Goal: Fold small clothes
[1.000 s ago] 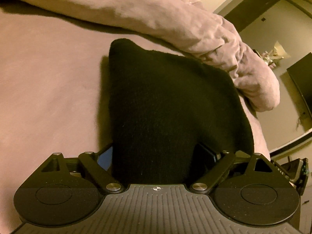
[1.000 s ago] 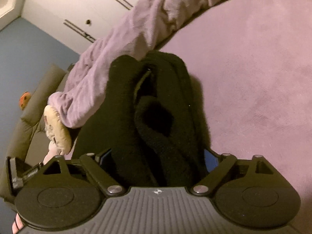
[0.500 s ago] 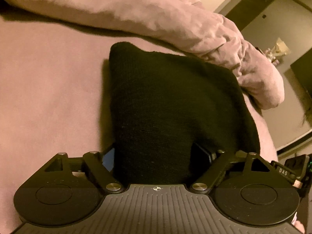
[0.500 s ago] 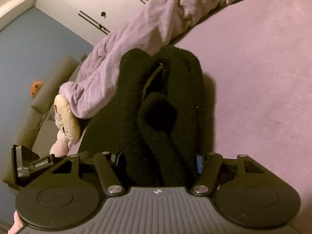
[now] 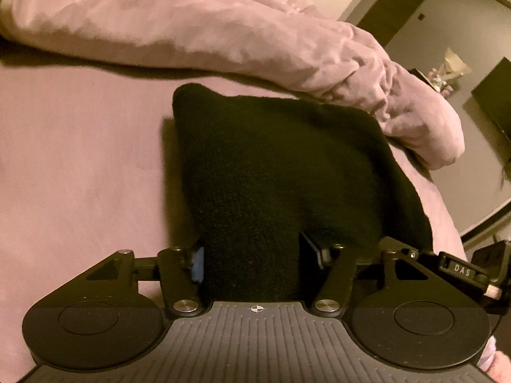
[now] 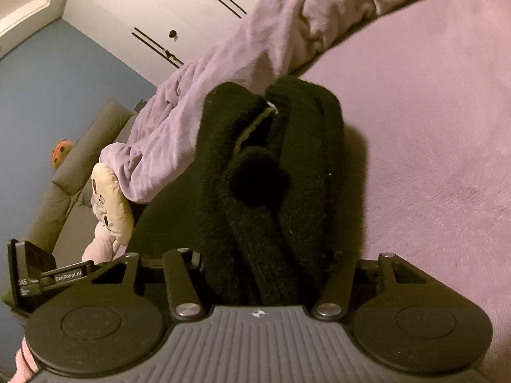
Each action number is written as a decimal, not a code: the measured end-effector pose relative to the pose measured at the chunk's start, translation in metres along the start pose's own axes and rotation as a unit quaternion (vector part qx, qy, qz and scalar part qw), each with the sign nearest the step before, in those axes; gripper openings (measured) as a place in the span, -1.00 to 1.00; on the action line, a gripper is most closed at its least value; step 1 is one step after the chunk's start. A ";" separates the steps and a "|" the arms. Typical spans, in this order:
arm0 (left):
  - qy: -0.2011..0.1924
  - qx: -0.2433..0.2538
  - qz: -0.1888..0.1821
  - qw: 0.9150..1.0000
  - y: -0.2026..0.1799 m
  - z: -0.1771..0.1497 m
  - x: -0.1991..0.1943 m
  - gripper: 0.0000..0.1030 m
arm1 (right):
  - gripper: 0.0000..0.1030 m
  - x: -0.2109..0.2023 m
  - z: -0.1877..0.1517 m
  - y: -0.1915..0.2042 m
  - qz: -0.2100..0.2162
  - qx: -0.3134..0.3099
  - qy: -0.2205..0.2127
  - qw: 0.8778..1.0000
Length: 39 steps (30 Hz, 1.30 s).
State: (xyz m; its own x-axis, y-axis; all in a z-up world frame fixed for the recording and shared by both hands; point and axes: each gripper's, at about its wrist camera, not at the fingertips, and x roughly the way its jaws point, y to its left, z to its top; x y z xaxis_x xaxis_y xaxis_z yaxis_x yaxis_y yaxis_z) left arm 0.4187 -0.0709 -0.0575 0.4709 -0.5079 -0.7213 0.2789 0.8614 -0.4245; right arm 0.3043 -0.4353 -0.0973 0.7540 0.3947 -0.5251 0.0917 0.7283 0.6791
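Note:
A black knitted garment (image 5: 281, 166) lies on the mauve bed sheet (image 5: 80, 159). Its near edge runs between the jaws of my left gripper (image 5: 252, 255), which are closing, and the pads press the bunched cloth from both sides. In the right wrist view the same garment (image 6: 306, 134) shows thick rolled folds and a pale inner label. My right gripper (image 6: 266, 261) is also closing, and the folds fill the gap between its jaws. Each gripper's side shows at the edge of the other's view.
A crumpled lilac blanket (image 5: 223, 25) lies across the bed just behind the garment. A cream plush toy (image 6: 108, 201) and a grey sofa (image 6: 80, 166) are off the bed's left side. White cupboard doors (image 6: 143, 6) stand beyond.
Both grippers' jaws have drawn inward onto the black garment, squeezing the cloth narrower between them. The hands have hardly moved.

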 end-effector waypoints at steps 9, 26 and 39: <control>-0.023 -0.007 -0.006 1.000 0.006 0.008 -0.027 -0.02 | -0.04 -0.021 0.004 0.043 0.000 -0.026 -0.021 0.999; -0.125 0.004 0.071 0.990 0.070 0.021 -0.124 -0.24 | 0.26 0.023 -0.025 0.129 0.011 -0.070 -0.012 0.997; -0.193 -0.081 0.135 0.968 0.082 0.011 -0.104 0.87 | 0.78 0.038 -0.032 0.205 -0.119 -0.180 -0.185 0.959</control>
State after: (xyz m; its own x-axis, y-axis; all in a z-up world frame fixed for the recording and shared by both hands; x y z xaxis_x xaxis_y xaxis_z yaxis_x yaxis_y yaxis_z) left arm 0.4021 0.0530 -0.0108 0.7953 -0.1996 -0.5725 -0.0186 0.9358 -0.3520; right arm 0.3312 -0.2530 0.0059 0.9244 0.0156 -0.3812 0.1106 0.9453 0.3069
